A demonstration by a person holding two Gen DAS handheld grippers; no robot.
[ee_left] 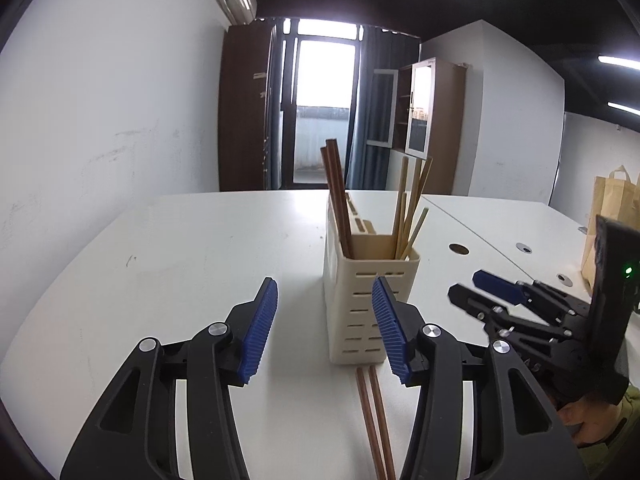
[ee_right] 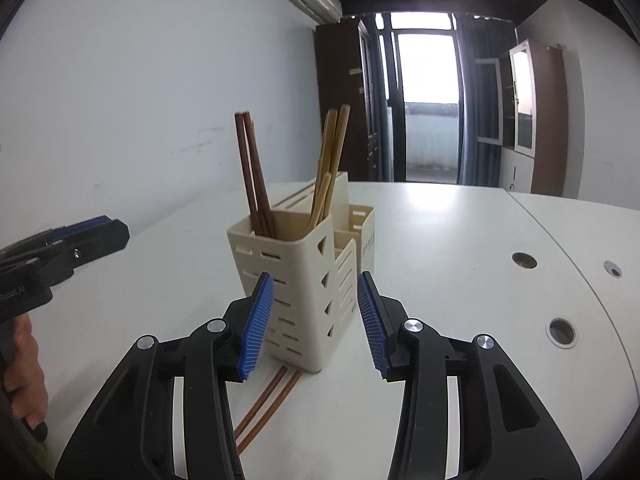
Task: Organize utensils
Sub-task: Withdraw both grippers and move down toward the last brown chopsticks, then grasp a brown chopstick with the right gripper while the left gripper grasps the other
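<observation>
Desk: white, wide; carries all items below.

Holder: cream, slotted, upright at desk centre. Dark chopsticks stand in its left side, pale chopsticks lean in its right side.

Left hand-held gripper: jaws apart, nothing between the pads; low over the desk, just near-left of the holder.

Right hand-held gripper: jaws apart, empty; facing the holder's near corner.

Loose pair: two dark chopsticks flat on the desk, side by side, far tips at the holder's near foot, running toward the viewer.

Step, as judged: approach to pick up the loose pair; the rest looks sorted. Next move calls for a lower reach, pads straddling both sticks across their length, then closing, so neither stick rolls free.
</observation>
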